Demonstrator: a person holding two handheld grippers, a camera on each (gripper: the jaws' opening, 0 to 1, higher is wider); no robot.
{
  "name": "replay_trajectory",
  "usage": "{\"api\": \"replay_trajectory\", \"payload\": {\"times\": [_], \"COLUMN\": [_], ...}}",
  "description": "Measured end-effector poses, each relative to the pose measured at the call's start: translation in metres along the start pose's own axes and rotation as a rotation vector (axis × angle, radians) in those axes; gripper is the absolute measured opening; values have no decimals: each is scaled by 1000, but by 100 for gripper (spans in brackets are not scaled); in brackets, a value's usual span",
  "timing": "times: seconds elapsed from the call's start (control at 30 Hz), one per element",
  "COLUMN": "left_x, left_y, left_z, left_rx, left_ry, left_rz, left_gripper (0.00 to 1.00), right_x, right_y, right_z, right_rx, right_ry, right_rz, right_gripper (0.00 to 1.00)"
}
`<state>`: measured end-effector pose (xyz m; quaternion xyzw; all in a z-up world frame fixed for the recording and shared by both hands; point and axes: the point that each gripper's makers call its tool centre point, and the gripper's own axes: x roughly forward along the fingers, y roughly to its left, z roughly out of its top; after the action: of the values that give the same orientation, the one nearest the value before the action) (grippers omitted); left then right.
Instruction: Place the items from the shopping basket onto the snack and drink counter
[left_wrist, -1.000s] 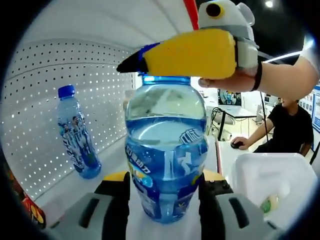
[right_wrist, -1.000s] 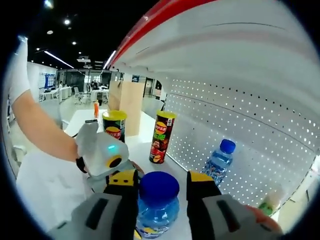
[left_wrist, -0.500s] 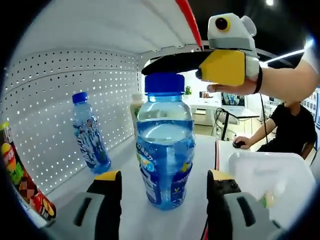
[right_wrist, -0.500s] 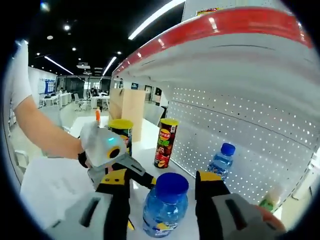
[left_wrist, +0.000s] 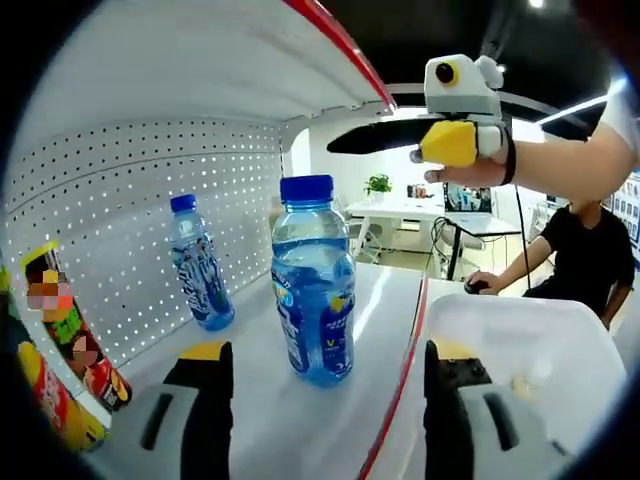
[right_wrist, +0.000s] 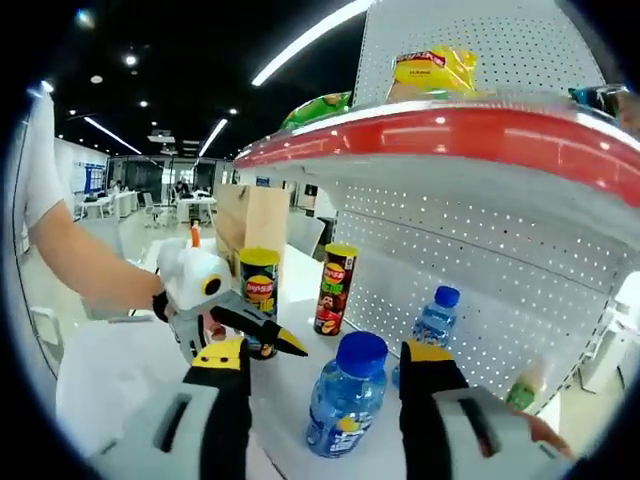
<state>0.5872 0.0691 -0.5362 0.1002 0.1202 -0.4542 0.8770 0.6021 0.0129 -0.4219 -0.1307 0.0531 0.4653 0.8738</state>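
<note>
Claw on the left (left_wrist: 322, 352): spread wide, gripping nothing, jaws well clear on either side of the big blue-capped water bottle (left_wrist: 313, 290). Same story for the right claw (right_wrist: 322, 348): open, empty, bottle (right_wrist: 348, 405) sitting between the jaws without touching either. Task item's spot: upright on the white tabletop (left_wrist: 260, 420), close to the red front edge, label facing out. Probably parked there on purpose, right beside the smaller bottle (left_wrist: 200, 265) by the pegboard wall (left_wrist: 100, 190), drinks grouped with drinks and snacks kept further along. Guessing both claws open because the bottle stands fine on its own and needs no steadying. Now the differences between views. Left gripper view: good look at the white basket (left_wrist: 520, 340) just past the red lip, something pale inside but too blurry to name, plus the right claw (left_wrist: 440, 135) hanging up high above the tabletop, a chip can (left_wrist: 70, 340) at the near left, and a person at a desk (left_wrist: 570, 250) in the background. Right gripper view: looks the other way along the tabletop, so the red chip can (right_wrist: 333, 288) and the yellow-lidded can (right_wrist: 259, 290) stand in a row behind the bottle, with the left claw (right_wrist: 225, 300) poking in near them, and the upper shelf (right_wrist: 450, 120) with a yellow snack bag (right_wrist: 430, 70) on top. Judging by the basket, likely more to unload.
</note>
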Motion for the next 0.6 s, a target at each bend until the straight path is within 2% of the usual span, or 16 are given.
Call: {"api": "replay_trajectory", "payload": {"times": [0.17,0.43,0.6], "left_x": [-17,-44,-58], "left_y": [-9,-35,-50], "left_z": [11,16,21], "left_rx": [-12,10,3], "left_ry": [-36,-42,-61], "left_rz": [10,2,0], "left_gripper": [82,86,88], "right_x": [-21,-55,-73], "right_y": [10,31,33], "right_z": [7,11,8], "right_rx": [-7,-22,0], "right_ry": [-2,8,9], "right_rz": [-5,-19,-54], "right_gripper": [59,61,61]}}
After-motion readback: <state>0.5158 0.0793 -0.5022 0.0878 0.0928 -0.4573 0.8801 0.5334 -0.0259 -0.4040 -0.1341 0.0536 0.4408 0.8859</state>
